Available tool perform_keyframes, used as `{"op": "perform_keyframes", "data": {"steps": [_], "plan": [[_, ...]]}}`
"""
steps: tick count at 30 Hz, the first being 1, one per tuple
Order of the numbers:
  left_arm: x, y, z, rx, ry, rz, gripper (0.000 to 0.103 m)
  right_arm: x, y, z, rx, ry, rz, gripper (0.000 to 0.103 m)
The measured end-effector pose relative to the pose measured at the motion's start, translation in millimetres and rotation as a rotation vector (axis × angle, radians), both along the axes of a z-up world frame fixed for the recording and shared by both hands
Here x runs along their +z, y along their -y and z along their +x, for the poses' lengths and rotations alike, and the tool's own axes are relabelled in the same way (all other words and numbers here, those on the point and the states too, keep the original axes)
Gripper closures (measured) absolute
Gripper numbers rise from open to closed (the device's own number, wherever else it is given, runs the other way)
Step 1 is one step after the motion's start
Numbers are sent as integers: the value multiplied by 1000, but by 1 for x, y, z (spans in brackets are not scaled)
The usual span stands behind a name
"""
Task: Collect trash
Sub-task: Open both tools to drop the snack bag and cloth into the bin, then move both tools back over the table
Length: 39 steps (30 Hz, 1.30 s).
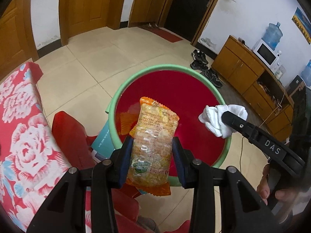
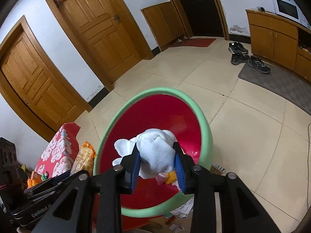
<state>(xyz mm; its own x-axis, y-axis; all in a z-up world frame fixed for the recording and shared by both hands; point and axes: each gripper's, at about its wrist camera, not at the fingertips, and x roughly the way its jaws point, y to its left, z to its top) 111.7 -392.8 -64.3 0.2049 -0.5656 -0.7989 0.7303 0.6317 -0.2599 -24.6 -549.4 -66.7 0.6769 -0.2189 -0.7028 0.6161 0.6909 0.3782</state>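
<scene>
A round bin with a green rim [image 1: 136, 73] and a red inside stands on the floor below both grippers. My left gripper [image 1: 152, 141] is shut on a clear snack packet with orange ends [image 1: 155, 124], held upright over the bin's near side. Over the bin's right side, my right gripper [image 1: 226, 115] is shut on a crumpled white paper towel [image 1: 215, 116]. In the right wrist view the paper towel [image 2: 155, 151] bulges between the blue pads of that gripper [image 2: 156, 147], above the bin's rim [image 2: 194, 104]. Small wrappers [image 2: 169, 176] lie at the bin's bottom.
A table with a red floral cloth [image 1: 19, 126] and a red plastic stool [image 1: 68, 128] stand left of the bin. Paper scraps [image 2: 180, 211] lie by the bin's base. Shoes [image 2: 250, 58], a grey mat [image 2: 281, 83] and a wooden cabinet [image 1: 243, 68] are at the right.
</scene>
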Motion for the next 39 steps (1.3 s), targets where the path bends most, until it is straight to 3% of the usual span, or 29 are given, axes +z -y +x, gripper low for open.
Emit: {"op": "perform_keyframes", "data": {"steps": [4,14,39], "plan": [[-5,4,1,4,-3,11,46,-4,3,0,-4,-2,6,60],[4,-11,5,49,-10,-19,46,-1,4,-8,-14,23,14,40],[45,-106,6,224,19,-111,46,35,-43,-12,71,86,9,35]]}}
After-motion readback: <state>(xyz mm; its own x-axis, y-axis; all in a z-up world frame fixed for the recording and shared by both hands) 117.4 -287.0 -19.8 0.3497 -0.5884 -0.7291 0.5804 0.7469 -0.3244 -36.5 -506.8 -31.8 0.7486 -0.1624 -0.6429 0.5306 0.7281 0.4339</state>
